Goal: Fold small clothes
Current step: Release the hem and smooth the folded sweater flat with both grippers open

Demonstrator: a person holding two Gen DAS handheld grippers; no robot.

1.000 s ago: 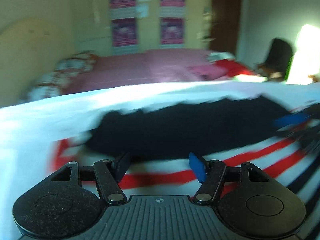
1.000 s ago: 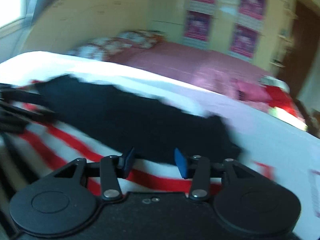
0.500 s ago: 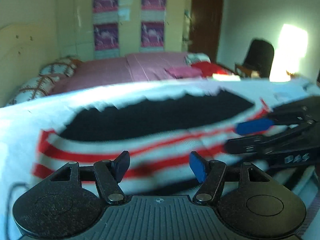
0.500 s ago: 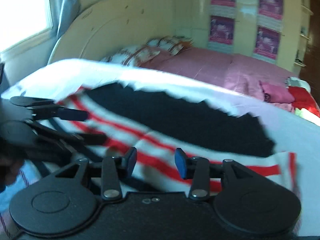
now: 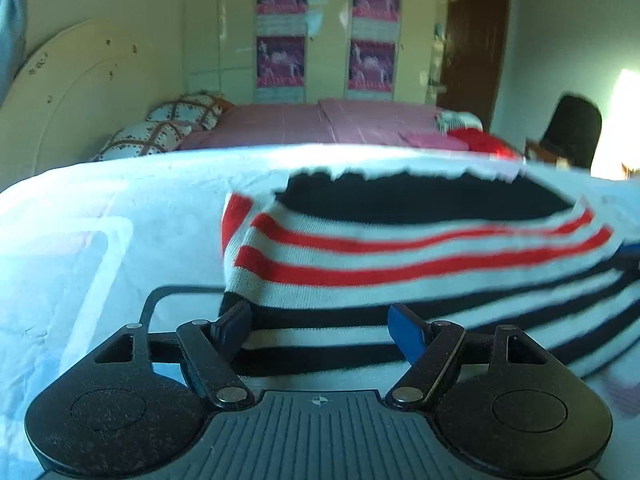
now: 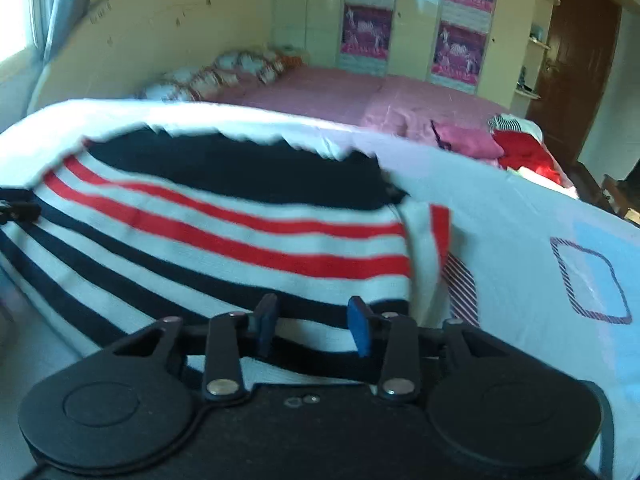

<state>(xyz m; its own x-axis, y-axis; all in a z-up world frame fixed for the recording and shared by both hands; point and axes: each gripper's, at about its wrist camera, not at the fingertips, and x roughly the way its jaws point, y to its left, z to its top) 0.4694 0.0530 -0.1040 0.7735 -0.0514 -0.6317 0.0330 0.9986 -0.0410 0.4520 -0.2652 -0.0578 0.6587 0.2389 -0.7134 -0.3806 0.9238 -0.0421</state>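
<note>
Striped sweater (image 5: 400, 264) lay folded on bed sheet (image 5: 120, 208). Left gripper (image 5: 320, 330) jaws just widened, apart, empty (released fold); right gripper (image 6: 312, 326) jaws apart, nothing clamped.

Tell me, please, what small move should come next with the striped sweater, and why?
Probably close both grippers on the near hem and lift it. The left gripper, its jaws just opened wider, and the right gripper both sit open at the striped sweater, which lies flat on the white sheet.

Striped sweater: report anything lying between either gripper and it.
Nothing visible does. The striped sweater lies flat on the white sheet, right ahead of the left gripper and the right gripper. Both stand open over its near edge; the left jaws have just been opening, not gripping it.
</note>
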